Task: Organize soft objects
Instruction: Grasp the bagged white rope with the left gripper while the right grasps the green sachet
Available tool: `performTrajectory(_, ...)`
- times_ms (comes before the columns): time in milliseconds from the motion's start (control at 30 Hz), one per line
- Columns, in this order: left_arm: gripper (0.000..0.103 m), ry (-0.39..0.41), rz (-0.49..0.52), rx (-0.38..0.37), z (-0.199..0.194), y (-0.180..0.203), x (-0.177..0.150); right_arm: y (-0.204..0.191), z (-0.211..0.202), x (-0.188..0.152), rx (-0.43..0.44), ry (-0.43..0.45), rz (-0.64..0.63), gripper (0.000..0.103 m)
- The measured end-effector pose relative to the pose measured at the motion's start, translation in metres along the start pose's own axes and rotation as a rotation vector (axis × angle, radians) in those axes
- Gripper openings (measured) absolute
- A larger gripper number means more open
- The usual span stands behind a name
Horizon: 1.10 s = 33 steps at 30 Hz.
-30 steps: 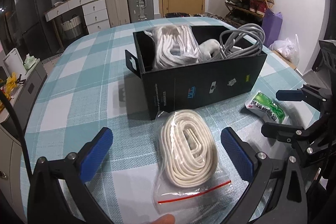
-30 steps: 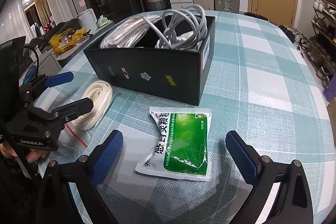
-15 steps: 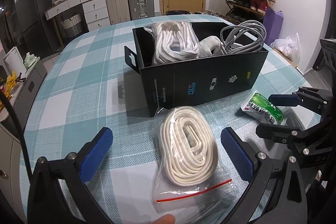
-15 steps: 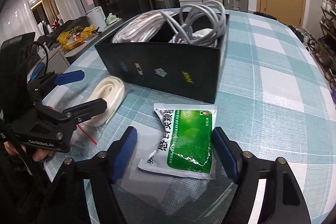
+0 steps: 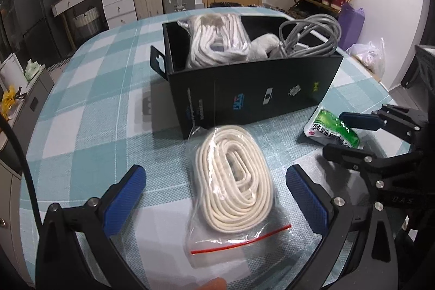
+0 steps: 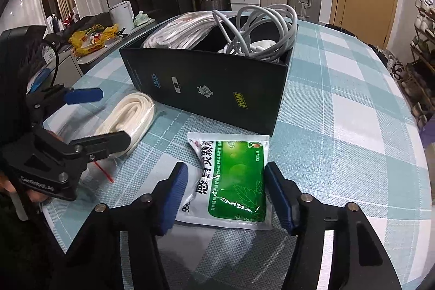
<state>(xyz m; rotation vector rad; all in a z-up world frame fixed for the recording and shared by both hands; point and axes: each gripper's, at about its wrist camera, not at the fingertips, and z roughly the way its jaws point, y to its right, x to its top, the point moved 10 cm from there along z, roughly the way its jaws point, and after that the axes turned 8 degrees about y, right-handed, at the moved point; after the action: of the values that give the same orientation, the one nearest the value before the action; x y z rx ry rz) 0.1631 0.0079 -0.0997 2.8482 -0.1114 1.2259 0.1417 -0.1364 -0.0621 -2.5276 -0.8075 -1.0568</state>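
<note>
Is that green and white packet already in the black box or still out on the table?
Out. The green packet lies flat on the checked tablecloth before the black box.

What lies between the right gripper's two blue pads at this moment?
The green-and-white sachet lies flat on the checked tablecloth between the right gripper pads, whose jaws have just been closing; contact isn't evident. The right wrist view shows it.

- Left gripper (image 5: 216, 195): pitched steeply down, jaws spread wide, blue pads (image 5: 123, 197) at 7 and 5 o'clock of its own view, nothing pressed between them.
- A fingertip (image 5: 214, 284) shows at 6 o'clock of that view.
- Right gripper (image 6: 225, 195): also pitched down, jaws have just been closing, now narrow, with a pouch (image 6: 233, 181) between them; contact with the pads is unclear.
- In the right view, the left gripper sits at 9 o'clock.
</note>
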Motion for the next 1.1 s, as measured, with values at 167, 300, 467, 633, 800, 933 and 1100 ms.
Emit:
performTrajectory(167, 0.103, -0.024, -0.010, 0.007, 0.003, -0.002, -0.004, 0.003, 0.000, 0.001, -0.014, 0.005, -0.010, 0.049)
performTrajectory(300, 0.103, -0.033, 0.002, 0.006, 0.004, -0.001, -0.006, 0.003, 0.000, 0.000, -0.013, 0.009, -0.012, 0.047)
performTrajectory(467, 0.102, -0.042, 0.009, 0.002, 0.006, 0.003, -0.005, 0.002, -0.001, 0.001, -0.008, 0.016, -0.017, 0.044)
performTrajectory(633, 0.097, -0.047, 0.019, -0.001, 0.007, 0.005, -0.006, -0.001, -0.001, 0.001, -0.004, 0.018, -0.019, 0.043)
performTrajectory(800, 0.078, -0.044, 0.037, -0.027, 0.006, 0.012, -0.007, -0.001, 0.001, 0.002, -0.002, 0.017, -0.018, 0.043)
performTrajectory(933, 0.061, -0.030, 0.055, -0.055, 0.003, 0.019, -0.006, -0.001, 0.001, 0.002, -0.001, 0.016, -0.018, 0.043)
performTrajectory(1100, 0.043, -0.012, 0.070, -0.077, -0.001, 0.024, -0.004, -0.001, 0.001, 0.002, -0.002, 0.016, -0.019, 0.043)
